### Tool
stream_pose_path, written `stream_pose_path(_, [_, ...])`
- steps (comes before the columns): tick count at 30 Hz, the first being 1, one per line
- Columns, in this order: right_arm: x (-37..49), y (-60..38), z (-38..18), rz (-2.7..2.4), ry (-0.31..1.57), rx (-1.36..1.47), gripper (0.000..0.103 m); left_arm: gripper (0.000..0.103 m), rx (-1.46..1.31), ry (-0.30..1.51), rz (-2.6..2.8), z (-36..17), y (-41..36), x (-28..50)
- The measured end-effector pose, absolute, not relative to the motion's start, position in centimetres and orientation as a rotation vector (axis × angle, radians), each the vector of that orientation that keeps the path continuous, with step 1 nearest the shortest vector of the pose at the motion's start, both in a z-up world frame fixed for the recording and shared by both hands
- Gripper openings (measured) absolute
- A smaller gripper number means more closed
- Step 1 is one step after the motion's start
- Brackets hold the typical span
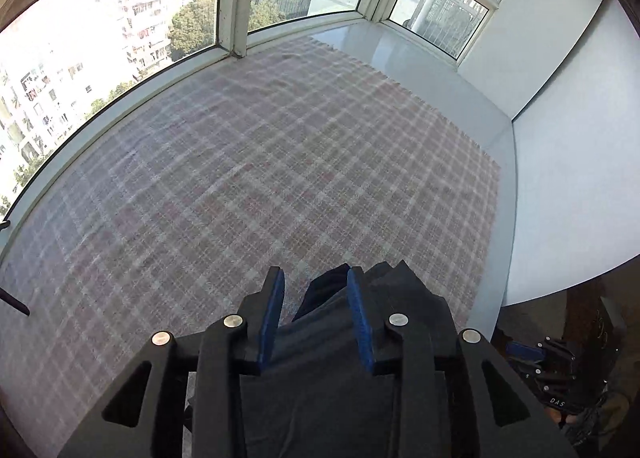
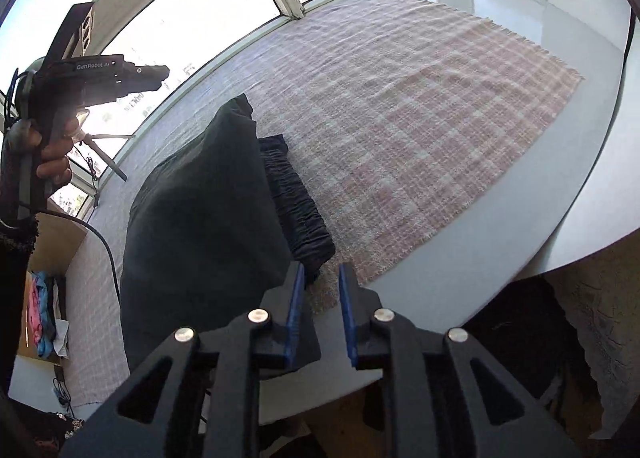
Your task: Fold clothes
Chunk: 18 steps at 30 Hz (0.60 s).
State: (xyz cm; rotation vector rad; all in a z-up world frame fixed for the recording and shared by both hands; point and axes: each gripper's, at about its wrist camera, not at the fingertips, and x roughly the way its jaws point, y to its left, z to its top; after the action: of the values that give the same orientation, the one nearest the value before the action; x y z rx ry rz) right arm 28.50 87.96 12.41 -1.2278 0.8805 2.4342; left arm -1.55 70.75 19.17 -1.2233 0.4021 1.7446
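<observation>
Both grippers part-open, holding nothing: left gripper (image 1: 316, 278) over dark garment (image 2: 200, 210), right gripper (image 2: 320, 274) beside its waistband on plaid cloth (image 2: 420, 118).

White lettering "GenRobot.AI" stands on the left gripper (image 2: 150, 76) body; the right gripper (image 1: 520, 350) seems to bear "DAS".

Folded garment (image 2: 200, 226) lies on the checked cloth (image 2: 420, 118) at 9 o'clock; cloth covers the bench (image 2: 500, 226); windows (image 2: 192, 18) at 12 o'clock.
</observation>
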Motion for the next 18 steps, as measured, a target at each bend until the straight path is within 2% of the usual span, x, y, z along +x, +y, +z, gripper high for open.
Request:
stream_pose_path(3, [24.7, 89.8, 13.4, 2.531, 0.986, -1.183, 0.042, 0.031, -1.224, 0.374, 1.675, 17.8, 65.6, 0.8])
stream_pose_path(7, [17.3, 92.1, 13.0, 2.583, 1.090, -1.263, 0.042, 0.031, -1.284, 0.370, 1.534, 15.0, 62.7, 5.1])
stream_pose_path(11, [10.5, 92.5, 10.7, 2.555, 1.091, -1.489, 0.042, 0.031, -1.272, 0.413, 1.492, 13.4, 62.5, 8.1])
stream_pose_path(12, [9.6, 92.4, 10.2, 2.546, 1.075, -1.504, 0.038, 0.031, -1.264, 0.404, 1.500, 13.3, 62.4, 8.3])
stream_pose_path(13, [8.9, 92.0, 10.2, 2.552, 1.058, -1.512, 0.027, 0.031, -1.264, 0.384, 1.502, 13.3, 62.3, 8.2])
stream_pose_path(14, [8.2, 91.4, 10.4, 2.572, 1.041, -1.520, 0.005, 0.031, -1.261, 0.364, 1.499, 13.3, 62.2, 8.1])
stream_pose_path(16, [7.2, 90.1, 11.9, 2.675, 0.909, -1.468, 0.005, 0.031, -1.241, 0.367, 1.508, 12.9, 62.4, 8.0])
stream_pose_path(18, [5.9, 90.2, 11.6, 2.687, 0.862, -1.453, 0.005, 0.031, -1.237, 0.387, 1.523, 11.7, 63.1, 7.9])
